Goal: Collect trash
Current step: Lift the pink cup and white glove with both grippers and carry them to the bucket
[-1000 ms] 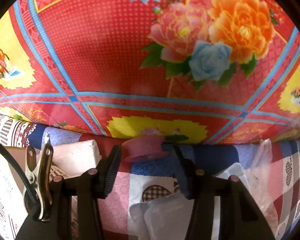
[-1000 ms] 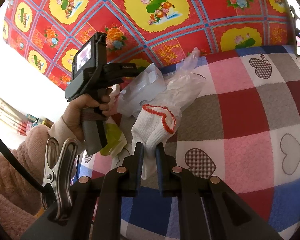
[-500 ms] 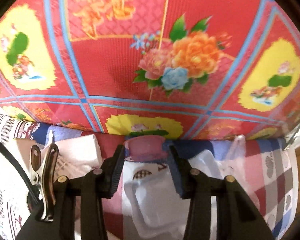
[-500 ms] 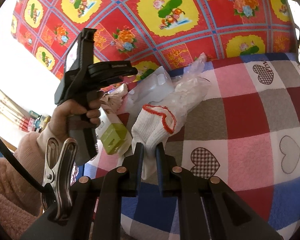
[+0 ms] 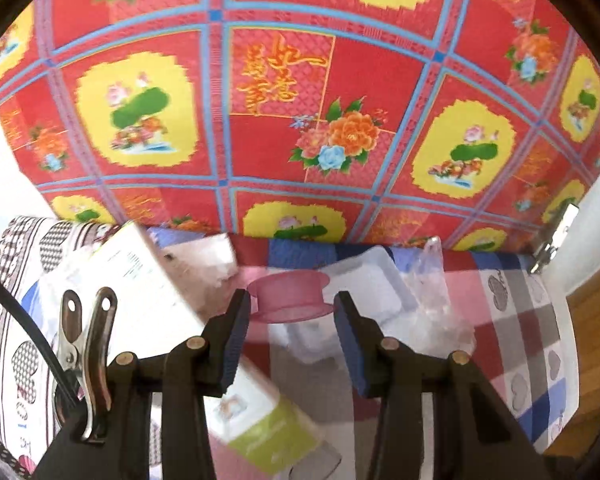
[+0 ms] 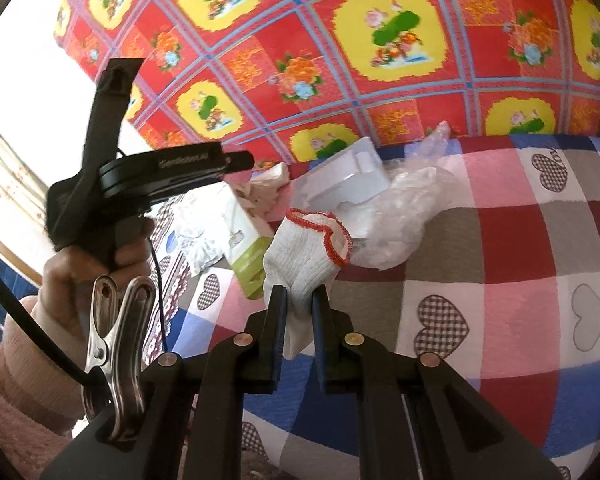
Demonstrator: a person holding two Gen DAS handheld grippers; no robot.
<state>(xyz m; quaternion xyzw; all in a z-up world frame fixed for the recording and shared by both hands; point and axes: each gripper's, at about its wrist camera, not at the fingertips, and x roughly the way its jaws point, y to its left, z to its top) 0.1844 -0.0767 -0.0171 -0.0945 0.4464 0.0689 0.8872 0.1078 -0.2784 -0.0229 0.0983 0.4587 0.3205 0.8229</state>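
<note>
My left gripper (image 5: 290, 312) is shut on a pink plastic spool (image 5: 290, 294), held above the litter on the checked bedcover (image 5: 516, 304). In the right wrist view the same gripper appears at the left, gripped by a hand (image 6: 96, 264). My right gripper (image 6: 300, 312) is shut on a white knit glove with a red cuff (image 6: 304, 248), which hangs just over the cover. Behind the glove lie a white and green carton (image 6: 248, 240), a clear plastic tray (image 6: 352, 184), a crumpled clear bag (image 6: 404, 216) and a wad of tissue (image 6: 268, 184).
A red floral cloth (image 5: 300, 80) hangs upright along the far side of the bed. The checked cover (image 6: 520, 240) stretches away to the right. A strip of wooden floor (image 5: 596, 320) shows past the bed's right edge. A pink fleece sleeve (image 6: 16, 392) fills the lower left.
The left gripper has risen and drawn back with the pink spool, so more of the floral cloth and the carton show. The right gripper keeps the glove and has barely shifted.
</note>
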